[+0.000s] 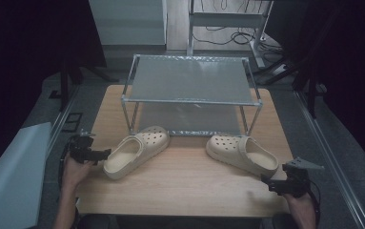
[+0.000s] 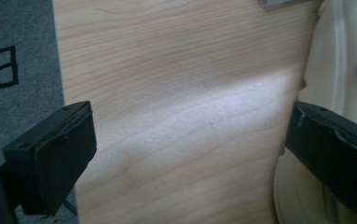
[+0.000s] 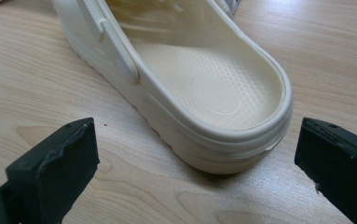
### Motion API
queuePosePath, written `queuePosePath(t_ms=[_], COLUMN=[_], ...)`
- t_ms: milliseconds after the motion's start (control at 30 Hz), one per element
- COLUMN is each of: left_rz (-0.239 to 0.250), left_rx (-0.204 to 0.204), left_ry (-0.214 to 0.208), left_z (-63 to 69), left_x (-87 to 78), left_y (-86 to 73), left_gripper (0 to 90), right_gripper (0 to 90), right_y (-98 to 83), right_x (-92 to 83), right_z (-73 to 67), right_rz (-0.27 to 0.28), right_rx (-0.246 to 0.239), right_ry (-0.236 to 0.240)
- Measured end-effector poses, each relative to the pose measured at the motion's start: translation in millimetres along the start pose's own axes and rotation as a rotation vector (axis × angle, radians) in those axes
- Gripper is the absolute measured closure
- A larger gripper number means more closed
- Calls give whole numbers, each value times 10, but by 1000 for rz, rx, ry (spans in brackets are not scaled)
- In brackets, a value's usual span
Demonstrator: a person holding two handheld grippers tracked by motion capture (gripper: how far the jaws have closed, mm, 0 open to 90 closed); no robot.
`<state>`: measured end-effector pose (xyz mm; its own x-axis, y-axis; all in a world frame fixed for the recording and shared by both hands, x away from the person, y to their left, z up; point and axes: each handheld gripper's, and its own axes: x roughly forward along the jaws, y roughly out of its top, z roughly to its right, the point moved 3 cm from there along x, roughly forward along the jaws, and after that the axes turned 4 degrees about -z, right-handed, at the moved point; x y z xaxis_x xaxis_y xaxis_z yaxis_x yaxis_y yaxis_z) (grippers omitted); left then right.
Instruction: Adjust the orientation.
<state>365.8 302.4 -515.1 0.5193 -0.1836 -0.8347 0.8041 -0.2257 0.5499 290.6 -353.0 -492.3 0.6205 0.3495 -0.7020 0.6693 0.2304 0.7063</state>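
Clogs: two, cream, on my table (image 1: 185, 186) before one rack (image 1: 189, 78). Left clog (image 1: 135, 152) is cut off at the left gripper view's edge. Left gripper (image 1: 105, 153), jaws spread, sits beside its heel; right gripper (image 1: 267, 182), jaws spread, faces right clog (image 1: 242, 152) heel, apart.
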Motion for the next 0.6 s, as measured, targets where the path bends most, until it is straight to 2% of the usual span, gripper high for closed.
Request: queuePosePath(t_ms=[167, 200, 267, 300, 367, 400, 433, 533, 600], left_rz=[2, 0, 2, 4, 4, 8, 8, 15, 16], left_rx=[22, 28, 31, 35, 37, 45, 45, 55, 55], left_ry=[-15, -26, -30, -44, -49, -55, -55, -68, -76], left_z=[100, 164, 201, 275, 314, 391, 391, 532, 568], left_x=[-34, -50, -59, -74, -83, -106, -106, -152, -159], left_y=[-56, -93, -115, -159, -181, -223, -223, -310, -331], left_gripper=[39, 41, 42, 43, 43, 44, 44, 45, 45], right_gripper=[0, 0, 0, 0, 0, 0, 0, 0, 0], right_y=[-10, -12, -12, -12, -13, -15, -15, -20, -21], right_x=[10, 13, 10, 12, 11, 19, 19, 31, 33], right_z=[12, 14, 16, 16, 17, 16, 16, 16, 15], right_rz=[-4, -5, -9, -7, -10, -10, -10, -15, -17], right_rx=[0, 0, -1, 1, 0, 2, 2, 1, 0], right_ry=[5, 7, 9, 9, 11, 12, 12, 15, 17])
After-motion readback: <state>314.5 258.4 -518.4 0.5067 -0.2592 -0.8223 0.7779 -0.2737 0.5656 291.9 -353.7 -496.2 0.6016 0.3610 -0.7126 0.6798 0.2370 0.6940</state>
